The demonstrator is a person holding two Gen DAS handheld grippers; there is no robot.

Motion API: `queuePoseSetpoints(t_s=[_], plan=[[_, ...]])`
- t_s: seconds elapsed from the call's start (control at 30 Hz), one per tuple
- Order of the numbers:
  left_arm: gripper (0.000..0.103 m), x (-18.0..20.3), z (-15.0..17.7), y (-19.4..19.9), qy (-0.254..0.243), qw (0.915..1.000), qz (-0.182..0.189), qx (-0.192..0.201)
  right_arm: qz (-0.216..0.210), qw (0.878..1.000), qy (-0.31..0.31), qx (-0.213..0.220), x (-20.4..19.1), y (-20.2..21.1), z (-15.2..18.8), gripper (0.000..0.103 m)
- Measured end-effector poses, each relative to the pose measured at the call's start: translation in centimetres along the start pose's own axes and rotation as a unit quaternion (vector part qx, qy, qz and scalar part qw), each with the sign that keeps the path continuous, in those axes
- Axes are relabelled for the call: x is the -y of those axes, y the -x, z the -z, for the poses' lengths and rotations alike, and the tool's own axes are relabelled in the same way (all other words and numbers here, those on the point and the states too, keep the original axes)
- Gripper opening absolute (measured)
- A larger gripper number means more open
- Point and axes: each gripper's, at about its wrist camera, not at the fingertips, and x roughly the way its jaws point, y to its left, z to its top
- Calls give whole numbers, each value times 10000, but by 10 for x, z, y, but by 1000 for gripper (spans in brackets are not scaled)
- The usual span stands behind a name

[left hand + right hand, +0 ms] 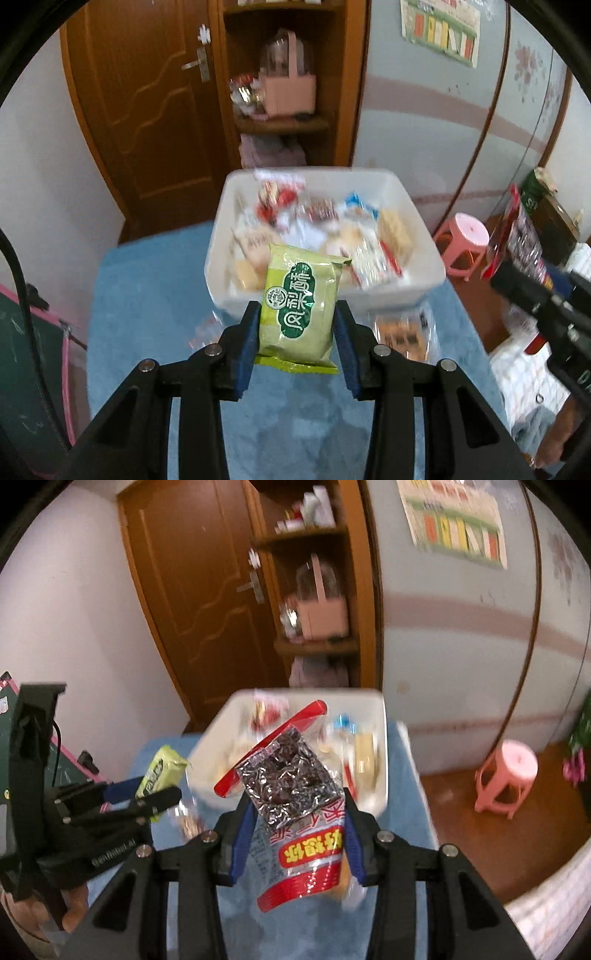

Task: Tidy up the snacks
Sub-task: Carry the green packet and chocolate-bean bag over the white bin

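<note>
My left gripper [297, 325] is clamped on a green packet [299, 310], the blue pads pressing its two long sides so the jaws stand only a packet-width apart. The packet stands upright in my grip, printed face toward the camera, its top edge overlapping the near wall of the white bin [424, 266] at 12 o'clock. The bin sits on a blue cloth [147, 295] and is heaped with wrapped snacks [332, 229], blurred here. On the cloth at 2 o'clock from my left jaws, just beside the bin's near wall, lies a clear wrapper [402, 336] with something brown inside. Another faint wrapper lies at 10 o'clock; I cannot make out what it is.

My right gripper [295, 830] is closed on a red-and-clear bag [295, 812], pinched around its middle. The bag tilts, its red sealed top leaning toward 11 o'clock over the bin [380, 738], its red-banded bottom hanging down between my fingers. Dark foil-wrapped pieces show through its upper half.

From the right wrist view, my left gripper [147, 794] appears at 9 o'clock, holding the green packet [160, 771] just off the bin's left corner. From the left wrist view, my right gripper [517, 277] shows at 3 o'clock with the red bag [513, 236] rising above it.

A pink stool [506, 775] stands on the wooden floor at 3 o'clock, well apart from the cloth.
</note>
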Motion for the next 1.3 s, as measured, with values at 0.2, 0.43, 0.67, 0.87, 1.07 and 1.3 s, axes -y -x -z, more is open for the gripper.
queuePoseSetpoints(t_s=[0.2,0.43,0.67,0.87,1.07,1.3], plan=[[38,-14,-55,9,-39,9992,-321,250,66,9995,159,268,-7,-7,-67,44],[38,-32,-97,-13,155,9977,-620,233,462,9985,242,167,-9,-43,-106,44],[38,-38,-114,-52,221,9966,-777,187,659,9976,-9,-213,0,-87,-115,44],[38,-31,-110,-82,82,9966,-814,41,785,9957,-97,-476,10,-113,-108,44],[38,-23,-106,-106,35,9965,-818,-139,833,9941,-113,-690,14,-135,-101,45],[101,-19,-99,-129,97,9963,-736,-441,857,9912,-272,-970,21,-159,-92,61]])
